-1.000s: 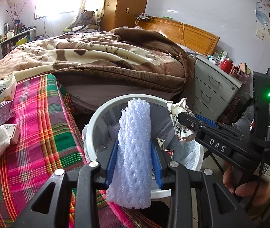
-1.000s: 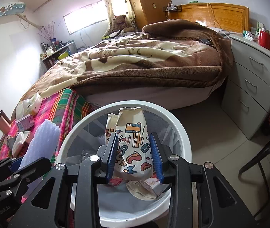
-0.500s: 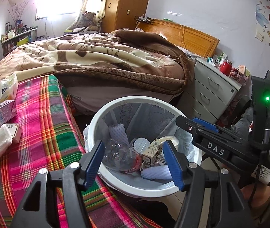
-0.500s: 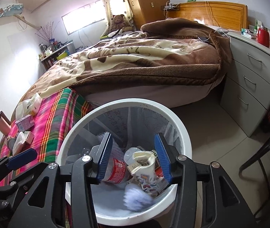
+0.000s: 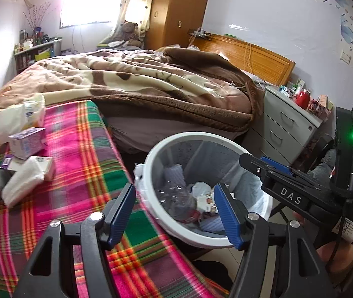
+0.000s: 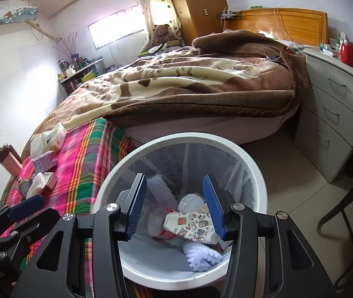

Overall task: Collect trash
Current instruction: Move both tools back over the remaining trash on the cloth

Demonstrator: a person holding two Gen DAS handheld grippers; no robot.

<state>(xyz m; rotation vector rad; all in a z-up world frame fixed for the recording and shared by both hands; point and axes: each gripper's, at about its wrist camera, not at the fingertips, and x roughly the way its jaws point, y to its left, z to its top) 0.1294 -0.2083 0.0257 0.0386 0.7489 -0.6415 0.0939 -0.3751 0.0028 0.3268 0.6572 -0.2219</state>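
Two grippers, both spread wide and holding nothing. Your right gripper (image 6: 175,204) hangs over the white trash bin (image 6: 256,171), jaws apart above the patterned paper cup (image 6: 192,227), the foam sleeve (image 6: 201,254) and a crushed bottle lying inside. Your left gripper (image 5: 174,213) sits over the near rim of the bin, angled toward the plaid table (image 5: 77,173).

More likely trash remains on the plaid cloth: a purple carton (image 5: 27,142), a tissue pack (image 5: 21,118) and a white wad (image 5: 23,182) beside a small box (image 5: 43,166).

Risks from here:
- Bin stands just beside the table edge; clip its rim while swinging left and it likely tips.
- The wad is soft and flat, so a shallow pinch may slip off.
- Some table items may not be trash; you can't tell which from here.
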